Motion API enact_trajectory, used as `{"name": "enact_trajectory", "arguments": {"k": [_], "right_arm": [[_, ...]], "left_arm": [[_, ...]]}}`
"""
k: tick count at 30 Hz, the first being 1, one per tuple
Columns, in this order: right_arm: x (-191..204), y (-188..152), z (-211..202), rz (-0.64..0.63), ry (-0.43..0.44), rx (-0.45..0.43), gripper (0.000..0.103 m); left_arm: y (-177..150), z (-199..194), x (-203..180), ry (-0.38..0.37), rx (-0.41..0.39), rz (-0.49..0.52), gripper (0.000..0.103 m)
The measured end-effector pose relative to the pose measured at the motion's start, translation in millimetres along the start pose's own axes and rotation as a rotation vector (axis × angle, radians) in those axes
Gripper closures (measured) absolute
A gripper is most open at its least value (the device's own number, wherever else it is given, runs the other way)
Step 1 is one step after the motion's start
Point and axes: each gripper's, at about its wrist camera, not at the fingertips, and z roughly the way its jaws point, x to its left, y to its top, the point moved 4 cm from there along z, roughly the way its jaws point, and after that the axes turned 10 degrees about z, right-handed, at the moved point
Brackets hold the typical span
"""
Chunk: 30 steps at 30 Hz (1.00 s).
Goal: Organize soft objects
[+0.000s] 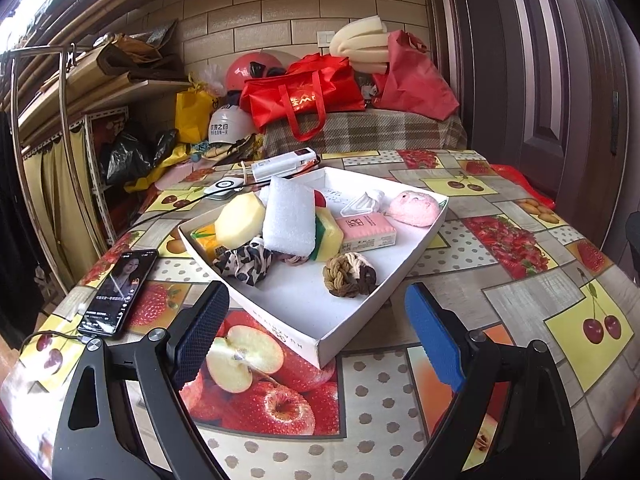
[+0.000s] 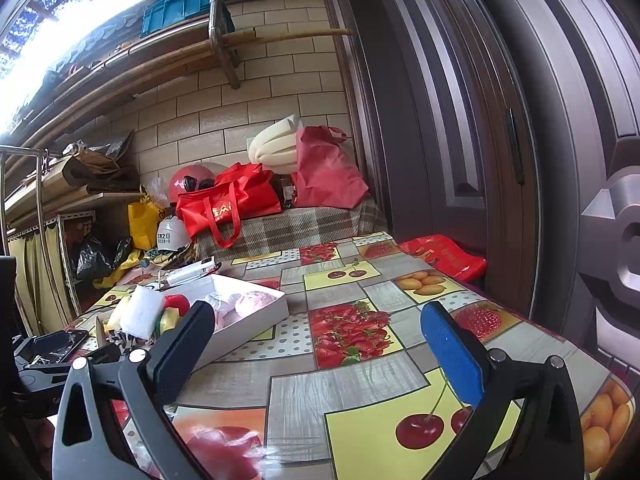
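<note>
Already both empty: left hand-held gripper (image 1: 316,332) gaped wide at box (image 1: 348,340) near corner, right hand-held gripper (image 2: 320,356) likewise over bare desk (image 2: 348,392). Soft items piled w/ foam block (image 1: 290,216) leaning at box's far side; careless nudge probably topples pile.

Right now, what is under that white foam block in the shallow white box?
The white foam block leans on a yellow-and-green sponge and a pale yellow sponge, above scrunchies. Whatever lies directly beneath it in the shallow white box is hidden.
</note>
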Motion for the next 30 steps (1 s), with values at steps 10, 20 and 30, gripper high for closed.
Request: {"name": "enact_trajectory", "arguments": {"k": [10, 20, 30], "right_arm": [[0.8, -0.2, -0.6, 0.003, -0.001, 0.001, 0.000], [2.8, -2.2, -1.6, 0.002, -0.003, 0.003, 0.000], [3.0, -2.0, -1.7, 0.005, -0.003, 0.003, 0.000]], "left_arm": [[-0.1, 0.1, 0.5, -0.002, -0.001, 0.000, 0.012], [0.1, 0.4, 0.2, -0.003, 0.000, -0.001, 0.012], [-0.9, 0.8, 0.2, -0.006, 0.002, -0.002, 0.012]]}}
